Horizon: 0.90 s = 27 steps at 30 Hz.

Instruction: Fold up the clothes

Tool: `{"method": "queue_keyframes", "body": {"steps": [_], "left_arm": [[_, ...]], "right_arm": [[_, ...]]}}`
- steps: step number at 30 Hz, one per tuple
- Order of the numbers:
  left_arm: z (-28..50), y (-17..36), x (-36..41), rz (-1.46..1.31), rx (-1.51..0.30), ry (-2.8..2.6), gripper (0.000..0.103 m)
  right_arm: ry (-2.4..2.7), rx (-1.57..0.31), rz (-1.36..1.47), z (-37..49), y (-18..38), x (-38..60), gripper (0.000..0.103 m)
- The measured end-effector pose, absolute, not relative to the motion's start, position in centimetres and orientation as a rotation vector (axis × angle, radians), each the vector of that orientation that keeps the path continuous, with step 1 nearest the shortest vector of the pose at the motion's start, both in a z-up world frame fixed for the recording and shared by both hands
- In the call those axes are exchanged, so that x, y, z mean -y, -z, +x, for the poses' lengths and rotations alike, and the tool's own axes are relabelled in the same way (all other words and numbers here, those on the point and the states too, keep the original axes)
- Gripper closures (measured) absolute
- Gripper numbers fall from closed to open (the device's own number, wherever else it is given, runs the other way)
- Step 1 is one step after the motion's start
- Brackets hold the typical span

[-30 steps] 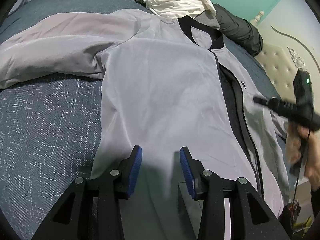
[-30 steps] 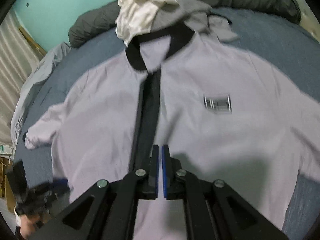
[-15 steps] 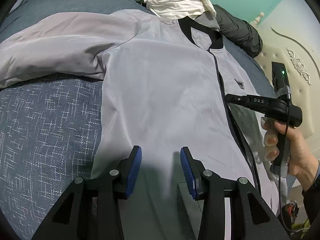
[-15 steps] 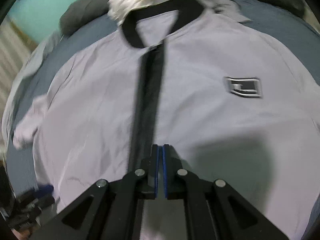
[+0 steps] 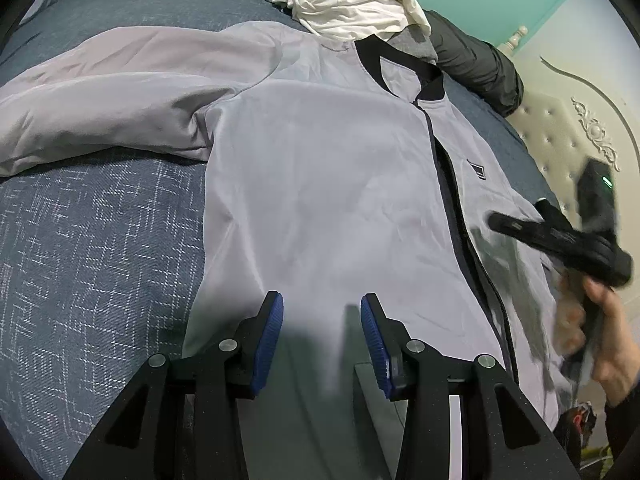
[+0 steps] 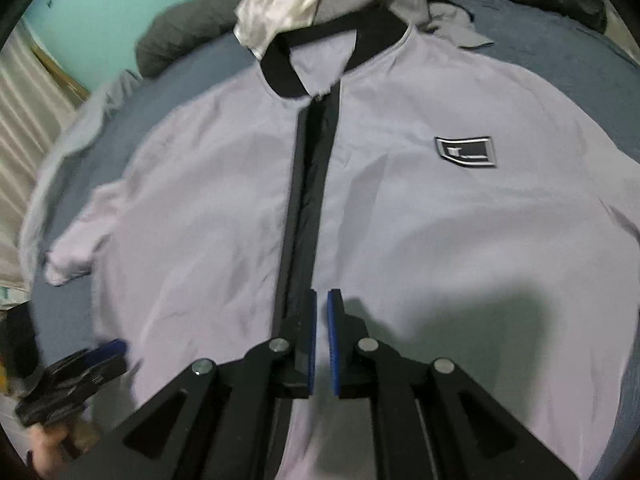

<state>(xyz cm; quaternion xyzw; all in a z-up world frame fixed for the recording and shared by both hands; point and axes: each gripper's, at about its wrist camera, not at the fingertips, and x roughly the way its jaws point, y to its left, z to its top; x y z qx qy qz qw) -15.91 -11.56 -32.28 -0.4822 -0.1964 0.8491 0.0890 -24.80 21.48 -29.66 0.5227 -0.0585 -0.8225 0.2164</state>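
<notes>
1. Fingers of the left gripper (image 5: 322, 336) are standing wide apart over the pale grey jacket (image 5: 320, 184), gripping nothing.
2. Right gripper (image 6: 321, 336) is showing only a narrow slit between its pads, empty, beside the dark zip placket (image 6: 310, 200).
3. Jacket is lying front-up on the blue bed cover (image 5: 92, 248); its hem is hidden under both grippers.
4. Motion blur is smearing the right hand (image 5: 612, 344), probably wrapped around the handle.
5. Open cover is lying left of the jacket.

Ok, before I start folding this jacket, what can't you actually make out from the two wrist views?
- Jacket hem: hidden behind the left gripper in the left wrist view and the right gripper in the right wrist view.
- Chest badge lettering: too blurred in the right wrist view.
- Left sleeve cuff: cut off by the left wrist view's edge.
</notes>
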Motion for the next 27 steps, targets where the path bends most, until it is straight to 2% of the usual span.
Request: {"method": "queue_keyframes", "body": {"steps": [5,19,21,22,23,25,27], "left_arm": [[-15.6,31.9,11.7,-1.43,0.579,-2.535,0.059],[-15.1,31.0,12.3,-1.416,0.595,-2.541,0.059],[-15.1,30.9,12.3,-1.412,0.595,-2.543,0.059],[-15.1,30.9,12.3,-1.411,0.593,-2.544,0.059],[-15.1,30.9,12.3,-1.41,0.592,-2.545,0.059],[-15.1,30.9,12.3,-1.413,0.591,-2.543,0.059],[-15.1,30.8,12.2,-1.413,0.586,-2.544,0.059]], "right_arm": [[2.274,0.105,1.457,-21.2,29.8,-21.5,0.097],[2.253,0.096,1.497,-17.7,31.8,-20.7,0.097],[2.344,0.141,1.488,-17.8,30.7,-24.7,0.097],[2.393,0.165,1.482,-17.8,30.1,-26.9,0.093],[2.442,0.19,1.475,-17.9,29.5,-29.1,0.083],[2.539,0.241,1.459,-18.0,28.3,-33.4,0.071],[2.636,0.295,1.44,-18.1,27.1,-37.8,0.066]]}}
